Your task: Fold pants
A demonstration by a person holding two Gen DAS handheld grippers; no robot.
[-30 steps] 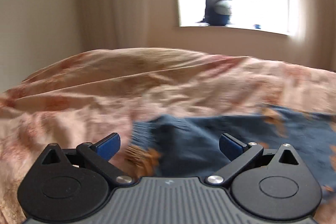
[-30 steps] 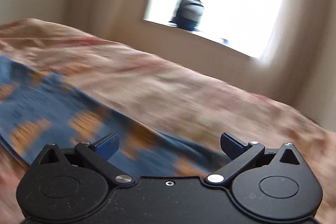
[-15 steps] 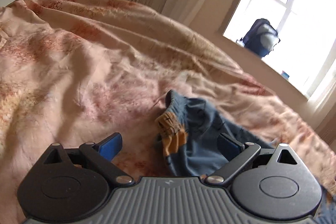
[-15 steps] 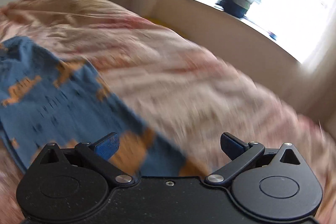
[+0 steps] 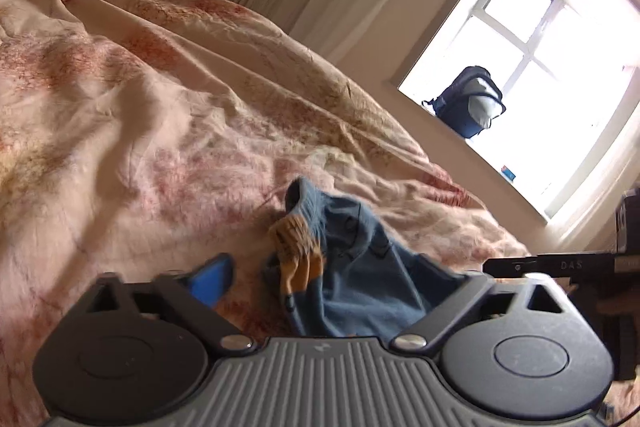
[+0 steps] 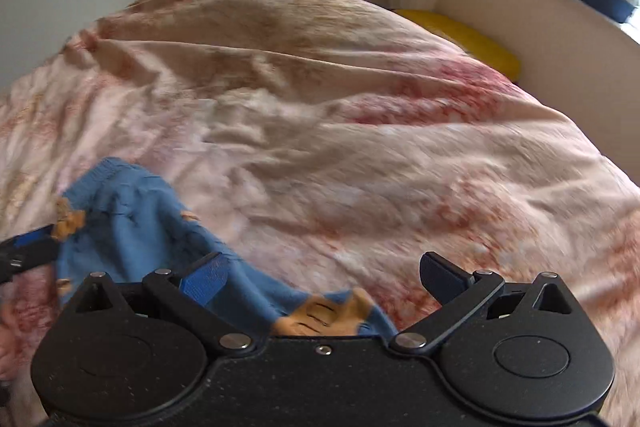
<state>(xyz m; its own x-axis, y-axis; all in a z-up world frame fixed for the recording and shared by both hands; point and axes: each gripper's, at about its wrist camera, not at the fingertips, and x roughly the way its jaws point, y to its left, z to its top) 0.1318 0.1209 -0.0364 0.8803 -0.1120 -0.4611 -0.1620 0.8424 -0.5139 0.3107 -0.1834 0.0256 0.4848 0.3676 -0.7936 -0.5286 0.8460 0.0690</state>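
Blue pants (image 5: 360, 279) with orange patches lie bunched on a pink patterned bed cover (image 5: 140, 115). In the left wrist view they rise in a crumpled heap between my fingers. My left gripper (image 5: 336, 275) is open with the cloth in the gap; its right finger is hidden behind the fabric. In the right wrist view the pants (image 6: 132, 223) lie at the lower left and run under my right gripper (image 6: 324, 273), which is open and holds nothing. The left gripper's tip (image 6: 28, 247) shows at that view's left edge, touching the pants.
The rumpled bed cover (image 6: 340, 131) fills both views. A window with a dark backpack (image 5: 470, 103) on its sill lies beyond the bed. A yellow object (image 6: 460, 35) sits between bed and wall. The right gripper's black body (image 5: 560, 267) shows at the left wrist view's right edge.
Both grippers have swung left and tilted down toward the bed. The pants, flat a second ago, are now bunched up into a heap between the left fingers. Both jaws have stayed open.
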